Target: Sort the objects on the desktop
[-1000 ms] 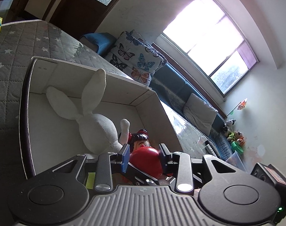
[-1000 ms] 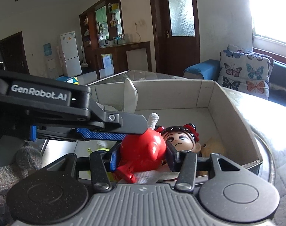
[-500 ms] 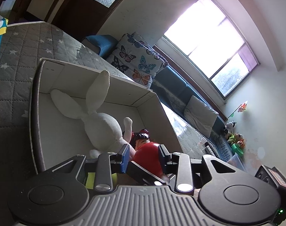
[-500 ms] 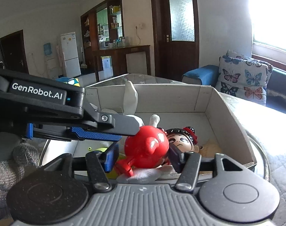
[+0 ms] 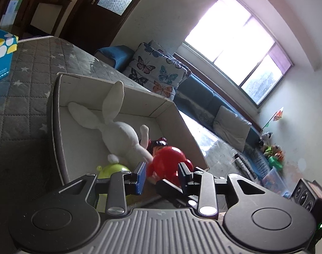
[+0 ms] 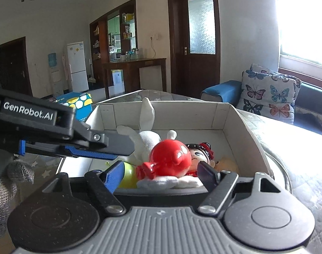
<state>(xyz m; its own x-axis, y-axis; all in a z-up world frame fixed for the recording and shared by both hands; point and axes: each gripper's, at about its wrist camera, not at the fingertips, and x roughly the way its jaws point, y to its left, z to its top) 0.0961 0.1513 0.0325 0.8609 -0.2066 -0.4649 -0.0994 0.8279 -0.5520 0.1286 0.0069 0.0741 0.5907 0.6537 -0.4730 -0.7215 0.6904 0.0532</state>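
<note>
A white cardboard box (image 6: 231, 116) (image 5: 61, 97) on the grey quilted table holds a white plush rabbit (image 5: 118, 131) (image 6: 147, 135), a red round toy (image 6: 170, 156) (image 5: 167, 160), a doll with a black-and-red headpiece (image 6: 200, 151), a green toy (image 5: 113, 168) (image 6: 128, 174) and a tan plush (image 6: 225, 163). My right gripper (image 6: 158, 175) is open at the box's near edge; the red toy lies free on the rabbit between its spread fingers. My left gripper (image 5: 162, 174) is open above the same edge, and its arm (image 6: 55, 135) crosses the right wrist view.
A blue tissue box (image 5: 1, 57) (image 6: 78, 103) stands on the table beyond the cardboard box. A butterfly cushion (image 6: 269, 97) and a dark sofa (image 5: 214, 103) lie behind. A black speaker (image 5: 309, 196) is at the right. A grey-gloved hand (image 6: 10, 175) is at left.
My right gripper opened and let go of the red toy, which now rests in the box. Both grippers have drawn back from the box.
</note>
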